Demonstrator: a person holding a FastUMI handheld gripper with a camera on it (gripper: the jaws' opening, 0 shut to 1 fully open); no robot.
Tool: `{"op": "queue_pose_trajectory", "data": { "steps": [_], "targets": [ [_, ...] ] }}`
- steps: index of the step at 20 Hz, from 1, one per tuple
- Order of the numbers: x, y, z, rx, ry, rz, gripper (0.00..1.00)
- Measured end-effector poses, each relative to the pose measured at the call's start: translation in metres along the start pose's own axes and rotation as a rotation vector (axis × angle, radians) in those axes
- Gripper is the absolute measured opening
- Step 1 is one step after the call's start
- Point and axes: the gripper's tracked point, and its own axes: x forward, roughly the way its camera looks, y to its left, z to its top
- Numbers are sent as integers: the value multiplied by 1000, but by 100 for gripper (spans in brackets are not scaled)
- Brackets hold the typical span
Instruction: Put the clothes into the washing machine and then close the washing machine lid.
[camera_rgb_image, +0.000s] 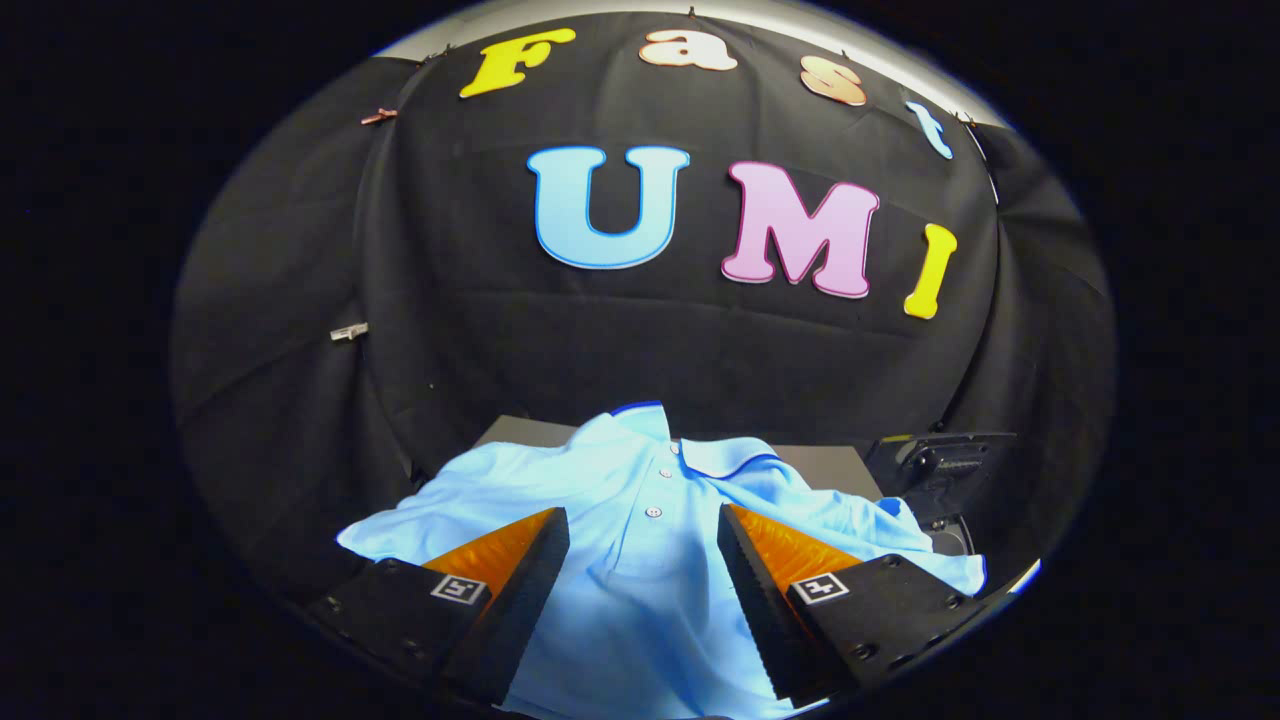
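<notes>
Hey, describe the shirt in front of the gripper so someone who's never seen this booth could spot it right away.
Start at the black cloth wall, then drop to the dark table below it. Spread over that table lies the shirt, reaching between the open fingers of the gripper and beyond them. It is the one pale blue thing there, with a dark-trimmed collar and a row of small buttons.
</notes>
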Motion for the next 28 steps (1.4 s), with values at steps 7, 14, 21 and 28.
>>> {"op": "queue_pose_trajectory", "data": {
  "steps": [7, 14, 21, 28],
  "targets": [
    [33, -4, -29, -6, 166, -13, 95],
    [38, -3, -37, 54, 282, -7, 96],
    [41, -11, -36, -6, 268, 34, 18],
    [28, -17, -34, 7, 280, 45, 5]
  ]
}}
